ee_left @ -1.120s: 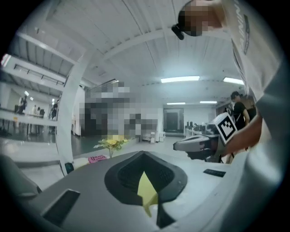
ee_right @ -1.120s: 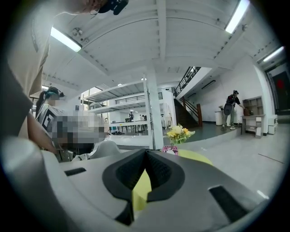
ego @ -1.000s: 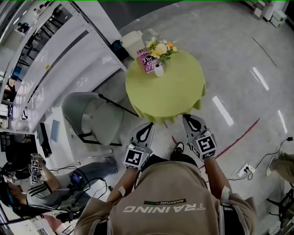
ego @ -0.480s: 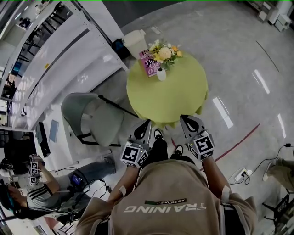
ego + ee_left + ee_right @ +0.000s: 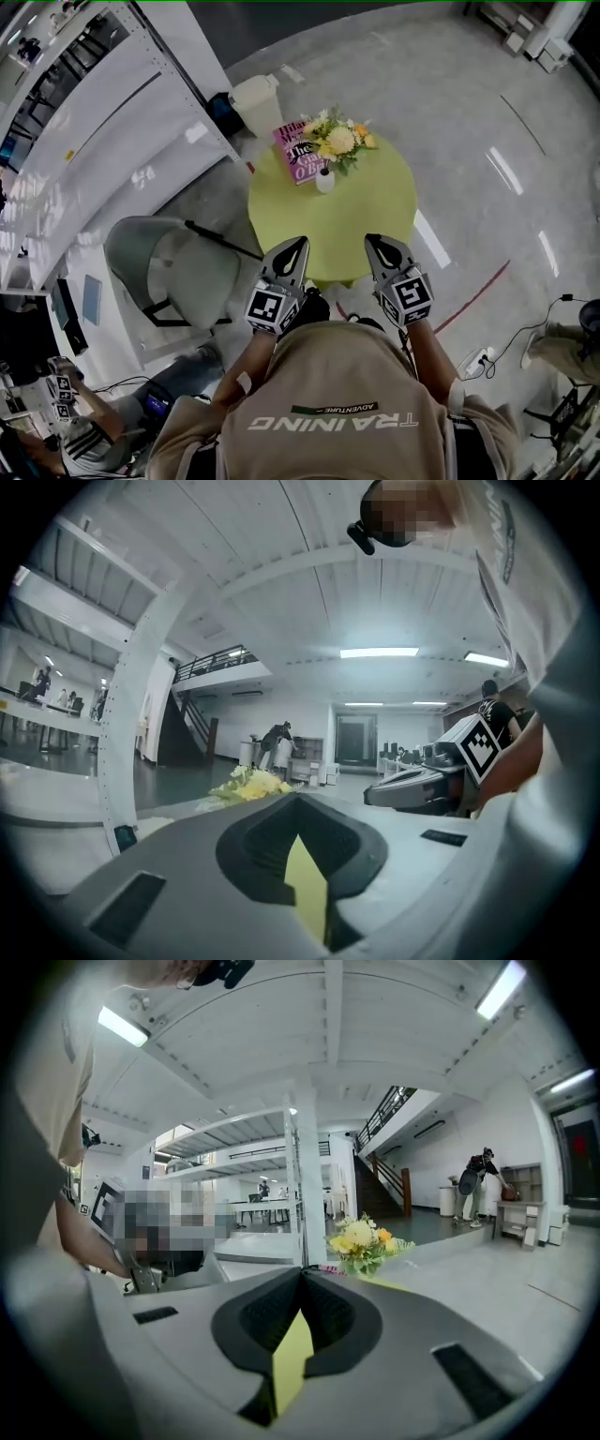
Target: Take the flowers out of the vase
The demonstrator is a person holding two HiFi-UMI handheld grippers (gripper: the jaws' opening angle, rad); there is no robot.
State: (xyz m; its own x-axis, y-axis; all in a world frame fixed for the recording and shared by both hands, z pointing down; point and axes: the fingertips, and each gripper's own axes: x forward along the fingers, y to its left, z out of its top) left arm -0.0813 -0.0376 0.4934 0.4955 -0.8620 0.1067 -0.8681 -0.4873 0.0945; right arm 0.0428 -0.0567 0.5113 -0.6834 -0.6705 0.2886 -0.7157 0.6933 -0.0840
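Observation:
A bunch of yellow, white and orange flowers point(image 5: 337, 139) stands in a small white vase point(image 5: 324, 179) at the far side of a round table with a lime-green cloth point(image 5: 366, 217). The flowers point(image 5: 364, 1239) also show ahead in the right gripper view, and the flowers point(image 5: 248, 782) just peek over the jaws in the left gripper view. My left gripper point(image 5: 294, 247) hovers at the table's near edge with its jaws together and empty. My right gripper point(image 5: 378, 246) is beside it, shut and empty. Both are far short of the vase.
A pink magazine point(image 5: 293, 151) lies by the vase. A grey folding chair point(image 5: 173, 267) stands left of the table, a white bin point(image 5: 255, 97) behind it, and white shelving point(image 5: 89, 122) runs along the left. A seated person point(image 5: 94, 436) is at bottom left.
I have walked toward the table. Both grippers have gone from short of its near edge to right at it, and the table and flowers have shifted slightly in the head view.

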